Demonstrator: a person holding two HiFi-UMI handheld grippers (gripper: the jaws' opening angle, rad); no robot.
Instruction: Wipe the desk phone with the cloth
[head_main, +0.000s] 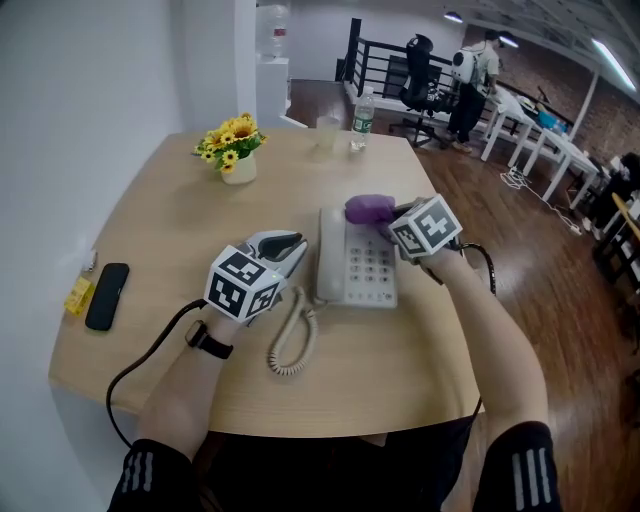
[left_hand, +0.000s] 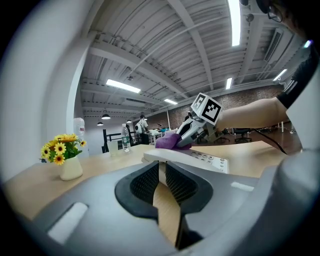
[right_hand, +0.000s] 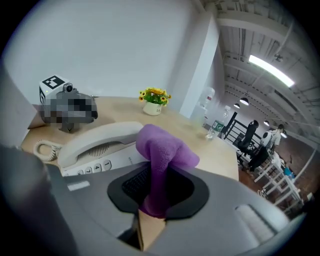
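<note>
The white desk phone (head_main: 362, 268) lies mid-table with its handset (head_main: 328, 258) on the cradle and the coiled cord (head_main: 290, 345) trailing toward me. My right gripper (head_main: 392, 216) is shut on the purple cloth (head_main: 369, 208), which rests against the phone's far top edge. In the right gripper view the cloth (right_hand: 161, 150) bulges out from between the pads of the right gripper (right_hand: 156, 186), just over the handset (right_hand: 97, 141). My left gripper (head_main: 290, 248) sits on the table at the phone's left side. Its jaws are shut to a narrow slit, the left gripper (left_hand: 161, 175) holding nothing.
A pot of yellow flowers (head_main: 237, 158) stands at the far left of the table (head_main: 400, 390); a water bottle (head_main: 361, 118) and a glass (head_main: 326, 133) are at the far edge. A black mobile (head_main: 106, 295) and a yellow item (head_main: 78, 296) lie near the left edge.
</note>
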